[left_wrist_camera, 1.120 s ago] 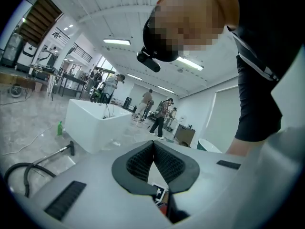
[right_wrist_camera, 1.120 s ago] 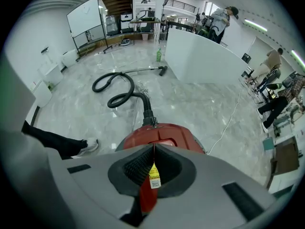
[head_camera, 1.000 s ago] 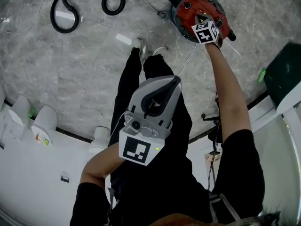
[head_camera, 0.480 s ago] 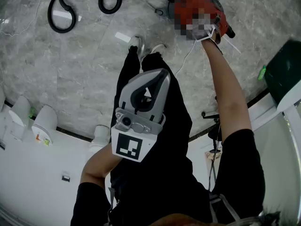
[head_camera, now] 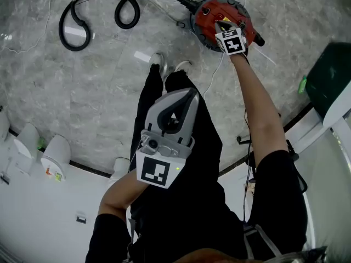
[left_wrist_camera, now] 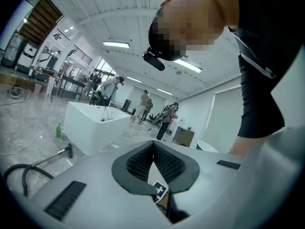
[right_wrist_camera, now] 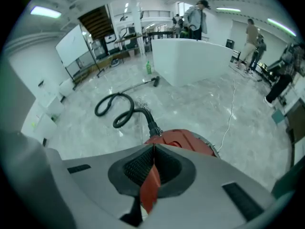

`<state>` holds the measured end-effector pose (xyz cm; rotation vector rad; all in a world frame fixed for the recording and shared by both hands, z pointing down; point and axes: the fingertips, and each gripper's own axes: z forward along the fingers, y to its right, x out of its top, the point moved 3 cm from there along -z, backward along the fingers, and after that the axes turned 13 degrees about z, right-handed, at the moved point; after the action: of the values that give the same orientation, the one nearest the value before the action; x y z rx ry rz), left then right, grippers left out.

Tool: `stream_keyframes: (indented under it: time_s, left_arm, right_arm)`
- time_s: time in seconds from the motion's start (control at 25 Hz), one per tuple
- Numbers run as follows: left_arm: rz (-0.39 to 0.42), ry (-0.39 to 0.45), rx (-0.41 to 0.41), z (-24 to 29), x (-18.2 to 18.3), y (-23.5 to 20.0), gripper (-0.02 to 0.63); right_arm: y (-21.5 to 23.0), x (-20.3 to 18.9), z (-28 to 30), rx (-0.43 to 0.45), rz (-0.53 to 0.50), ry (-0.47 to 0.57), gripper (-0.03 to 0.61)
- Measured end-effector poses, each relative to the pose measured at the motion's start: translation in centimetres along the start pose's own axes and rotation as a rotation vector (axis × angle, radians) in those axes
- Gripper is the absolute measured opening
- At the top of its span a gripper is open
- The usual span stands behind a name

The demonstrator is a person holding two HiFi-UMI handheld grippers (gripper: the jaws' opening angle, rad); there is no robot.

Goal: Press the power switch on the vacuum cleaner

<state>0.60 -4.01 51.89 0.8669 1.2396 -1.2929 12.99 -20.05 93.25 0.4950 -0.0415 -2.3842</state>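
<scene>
My right gripper [head_camera: 222,26] is stretched out at arm's length towards the top of the frame, right of centre. Its tips are over the top of the red vacuum cleaner [head_camera: 204,16], which stands on the grey marble floor [head_camera: 98,81]. In the right gripper view the jaws of this gripper [right_wrist_camera: 153,149] are pressed together at the tip with nothing held between them. The vacuum cleaner's red top [right_wrist_camera: 183,138] fills the space just beyond them, and more red shows through the gap lower down. I cannot make out the power switch itself, nor whether the tips are touching the machine.

A black hose [right_wrist_camera: 148,120] leaves the vacuum cleaner's far side and curls in loops across the floor towards the upper left of the frame.

My left gripper [head_camera: 190,93] is in the lower middle of the head view, close in front of my body, tips pointing up the frame and well apart from the vacuum cleaner. In the left gripper view the jaws of this gripper [left_wrist_camera: 153,144] are also closed together and hold nothing. My shoes [head_camera: 160,59] show on the floor between the two grippers.
</scene>
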Motion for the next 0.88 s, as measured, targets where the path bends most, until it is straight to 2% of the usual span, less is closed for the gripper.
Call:
stream_keyframes:
  time_s: [0.08, 0.24, 0.48, 0.64, 0.88]
  left_arm:
    - [0.015, 0.008, -0.025, -0.4, 0.7, 0.6, 0.018]
    - [0.035, 0.021, -0.063, -2.1, 2.6, 1.0, 0.018]
    - [0.055, 0.039, -0.085, -4.7, 5.5, 1.7, 0.018]
    - [0.057, 0.062, -0.084, -5.5, 7.4, 1.6, 0.018]
    - [0.099, 0.106, -0.128, -7.0, 10.8, 1.9, 0.018]
  right_arm:
    - [-0.5, 0.6, -1.5, 0.029, 0.045, 0.047, 0.02]
    - [-1.7, 1.9, -6.0, -0.008, 0.055, 0.11, 0.02]
    - [-5.8, 4.4, -16.7, 0.038, 0.186, 0.35, 0.02]
    - [-9.1, 6.1, -24.2, 0.002, 0.169, 0.479, 0.02]
    - [-14.8, 7.9, -34.4, -0.078, 0.038, 0.606, 0.02]
